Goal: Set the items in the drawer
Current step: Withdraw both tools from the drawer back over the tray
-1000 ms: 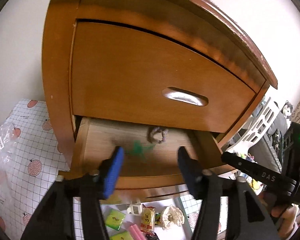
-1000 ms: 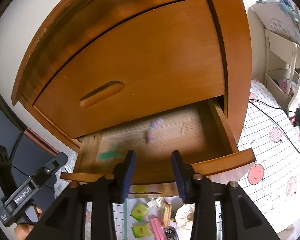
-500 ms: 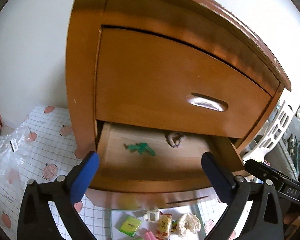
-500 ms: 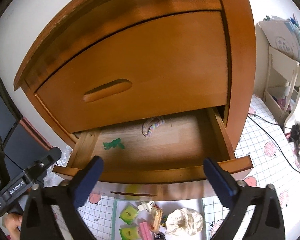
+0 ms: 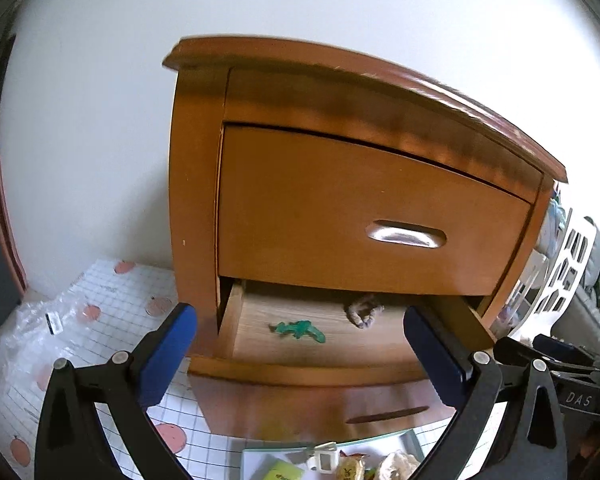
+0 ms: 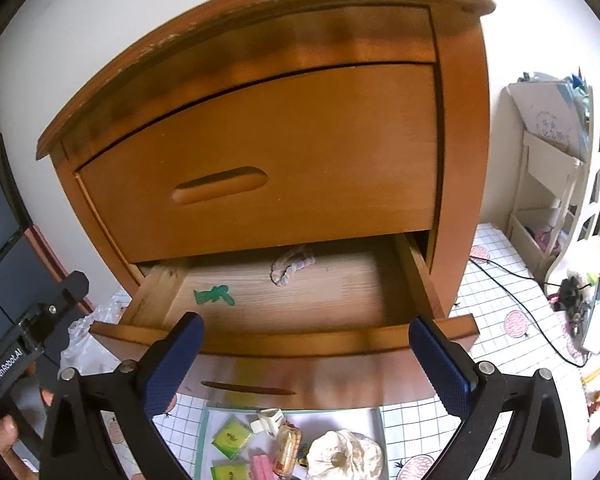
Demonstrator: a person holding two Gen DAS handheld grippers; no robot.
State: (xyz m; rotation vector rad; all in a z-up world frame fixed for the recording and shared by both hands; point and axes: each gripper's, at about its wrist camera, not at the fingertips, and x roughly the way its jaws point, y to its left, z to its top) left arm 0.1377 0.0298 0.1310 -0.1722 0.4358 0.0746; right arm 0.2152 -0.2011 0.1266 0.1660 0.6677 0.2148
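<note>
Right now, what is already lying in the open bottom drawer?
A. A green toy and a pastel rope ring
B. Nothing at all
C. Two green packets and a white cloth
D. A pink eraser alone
A: the right wrist view shows a green toy and a rope ring on the drawer floor.

We carry a two-finger gripper in each hand, and both are built alike. The left gripper point(image 5: 300, 354) has black plastic arms with triangular cut-outs, each arm fixed by two round silver screws. Its fingers point(image 5: 168, 354) wear blue pads, smooth on the outer face. The right gripper point(image 6: 306, 360) matches it: black arms, silver screws, and blue pads point(image 6: 440, 364) with a fine ribbed texture. From the left wrist view, the right tool's black body bears the white letters "DAS". From the right wrist view, the left tool's black body reads "GenRobot.AI" in white, with a fingertip point(image 6: 4, 432) showing beneath it.
</note>
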